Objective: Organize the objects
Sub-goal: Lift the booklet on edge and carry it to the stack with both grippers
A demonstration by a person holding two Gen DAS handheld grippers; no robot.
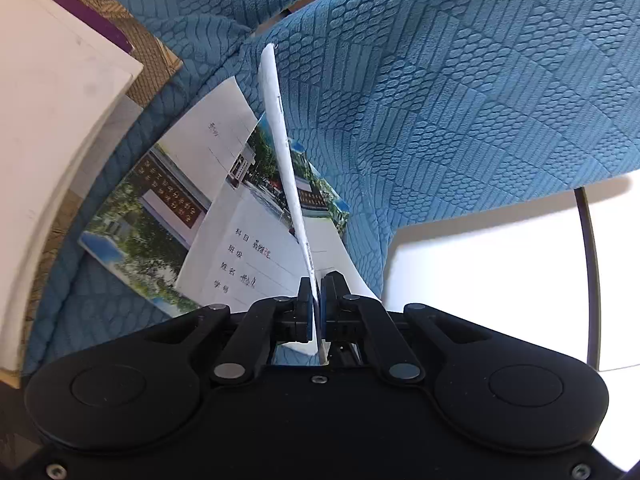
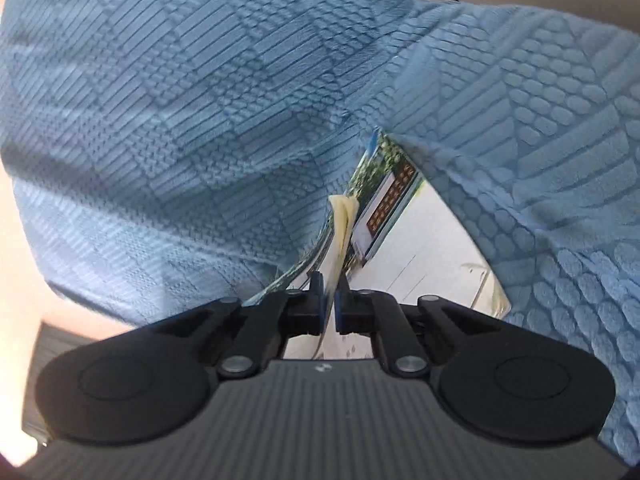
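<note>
In the left wrist view my left gripper [image 1: 318, 300] is shut on a thin notebook [image 1: 284, 148] held edge-on, rising upright from the jaws. Below it two more notebooks lie on the blue quilted sofa cover [image 1: 460, 100]: a white-covered one with handwriting [image 1: 256, 256] on top of one with a photo cover [image 1: 148, 216]. In the right wrist view my right gripper [image 2: 329, 300] is shut on a notebook's edge [image 2: 340, 236], pale pages showing. Another photo-cover notebook [image 2: 404, 216] lies beside it, partly under a fold of the blue cover [image 2: 200, 120].
A white box with a purple edge [image 1: 52, 92] stands at the left on a woven mat [image 1: 152, 56]. A bright white floor and a dark metal leg [image 1: 592, 272] show at the right, beyond the sofa's edge.
</note>
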